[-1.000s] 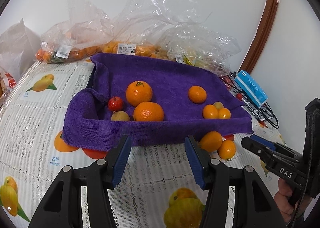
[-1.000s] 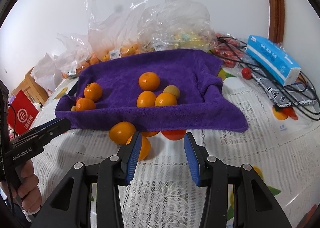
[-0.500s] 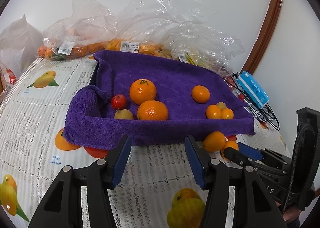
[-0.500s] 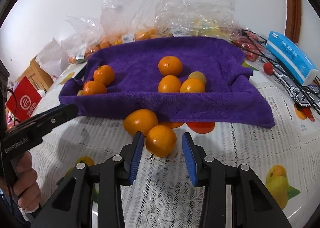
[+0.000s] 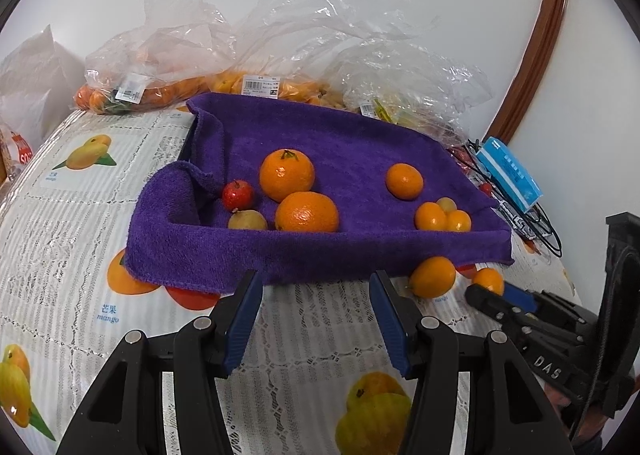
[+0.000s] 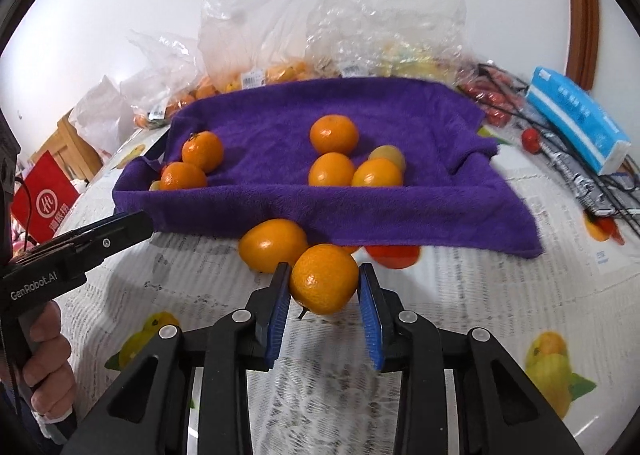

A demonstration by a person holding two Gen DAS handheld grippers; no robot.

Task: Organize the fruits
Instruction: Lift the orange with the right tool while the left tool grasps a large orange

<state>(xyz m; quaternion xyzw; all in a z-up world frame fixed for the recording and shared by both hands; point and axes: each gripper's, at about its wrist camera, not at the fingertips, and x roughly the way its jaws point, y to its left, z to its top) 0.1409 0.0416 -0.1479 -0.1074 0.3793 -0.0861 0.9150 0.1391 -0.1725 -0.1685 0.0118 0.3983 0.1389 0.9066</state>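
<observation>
Right gripper [image 6: 324, 291] is closing around a small mandarin [image 6: 323, 278] on the tabletop [image 6: 460, 315], just in front of the purple towel [image 6: 400, 207]. It touches a neighbouring mandarin [image 6: 272, 244], so an off-centre squeeze could knock that rolling. Left gripper [image 5: 316, 309] hangs open, empty.

Right gripper [image 6: 323, 293] jaws closing on small orange [image 6: 323, 284] beside purple towel [image 6: 400, 211].
</observation>
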